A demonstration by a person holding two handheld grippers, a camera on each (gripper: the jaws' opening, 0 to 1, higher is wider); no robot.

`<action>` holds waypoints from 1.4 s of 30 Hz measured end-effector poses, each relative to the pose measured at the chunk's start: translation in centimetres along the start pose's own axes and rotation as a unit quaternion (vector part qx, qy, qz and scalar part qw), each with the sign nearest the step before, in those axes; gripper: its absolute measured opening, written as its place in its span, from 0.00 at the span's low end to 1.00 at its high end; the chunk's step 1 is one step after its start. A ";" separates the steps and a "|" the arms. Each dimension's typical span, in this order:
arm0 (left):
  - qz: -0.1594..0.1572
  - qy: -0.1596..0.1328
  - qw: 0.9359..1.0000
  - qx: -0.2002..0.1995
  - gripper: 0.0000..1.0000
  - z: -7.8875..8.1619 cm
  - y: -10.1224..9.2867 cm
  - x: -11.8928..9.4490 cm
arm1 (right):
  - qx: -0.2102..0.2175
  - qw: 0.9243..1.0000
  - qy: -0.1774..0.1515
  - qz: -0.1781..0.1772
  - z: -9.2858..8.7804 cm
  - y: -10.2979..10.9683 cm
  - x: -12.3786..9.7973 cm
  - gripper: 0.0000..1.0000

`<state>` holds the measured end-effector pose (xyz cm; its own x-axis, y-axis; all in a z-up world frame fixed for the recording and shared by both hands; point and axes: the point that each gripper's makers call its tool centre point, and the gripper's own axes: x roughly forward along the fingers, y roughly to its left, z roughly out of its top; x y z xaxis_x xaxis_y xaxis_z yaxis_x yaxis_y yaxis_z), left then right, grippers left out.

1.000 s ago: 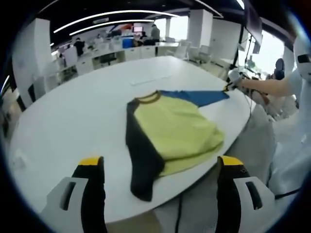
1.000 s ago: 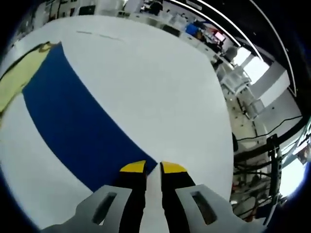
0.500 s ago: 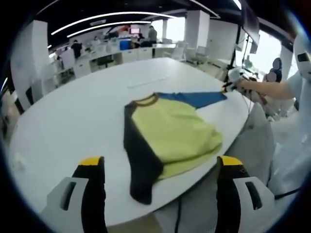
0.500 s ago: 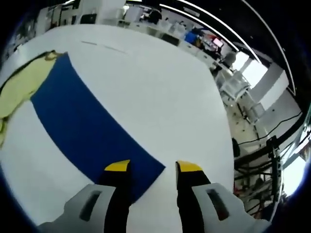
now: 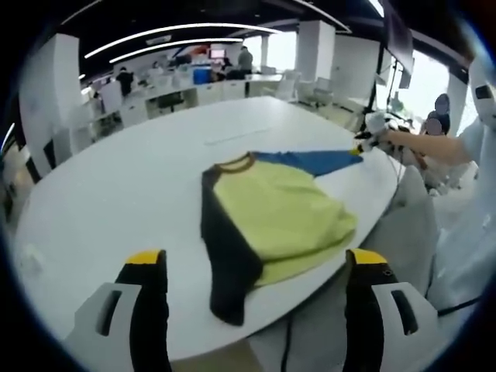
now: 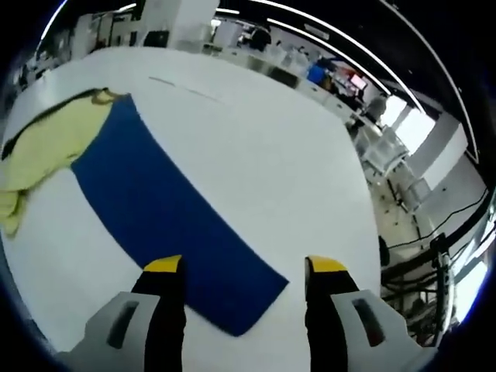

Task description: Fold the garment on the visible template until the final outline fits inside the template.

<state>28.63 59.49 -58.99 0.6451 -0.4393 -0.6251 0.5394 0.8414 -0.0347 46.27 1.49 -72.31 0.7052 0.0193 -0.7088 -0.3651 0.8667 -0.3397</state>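
In the right gripper view, the right gripper (image 6: 246, 267) now stands with its jaws spread wide above the cuff end of the blue sleeve (image 6: 167, 221), where a second ago they were pinched together on that cuff; the sleeve lies flat and released on the white table (image 6: 256, 147). In the left gripper view little has changed: the garment (image 5: 271, 213) rests where it was, near the table's (image 5: 116, 194) right-hand edge. Its dark sleeve (image 5: 225, 256) runs toward the camera along the garment's left side, the yellow-green body lies in the middle with its hem just at the table edge, and the blue sleeve (image 5: 314, 160) stretches away to the right, its long axis pointing at the right gripper (image 5: 366, 139) held beside a person's outstretched arm. The brown collar (image 5: 235, 162) faces the far side of the table. The left gripper (image 5: 256, 267) hovers short of the garment, jaws wide apart, holding and touching nothing
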 end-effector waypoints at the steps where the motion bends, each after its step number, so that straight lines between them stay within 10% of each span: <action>1: 0.001 -0.002 1.000 0.001 0.92 0.1 0.0 0.0 | 0.005 1.000 -0.003 0.001 0.2 0.1 0.0 0.66; 20: 0.003 -0.013 1.000 0.004 0.92 0.3 0.1 -0.6 | 0.016 0.999 -0.030 0.035 2.5 4.1 -1.8 0.95; 42: 0.007 -0.023 1.000 0.001 0.93 0.1 0.7 -1.5 | 0.026 0.992 -0.098 0.074 6.4 8.5 -3.6 1.00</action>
<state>28.09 60.69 -58.00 0.6768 -0.4409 -0.5895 0.5310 0.8470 -0.0239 44.51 11.96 -68.74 0.7521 0.2405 -0.6136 -0.4460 0.8711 -0.2053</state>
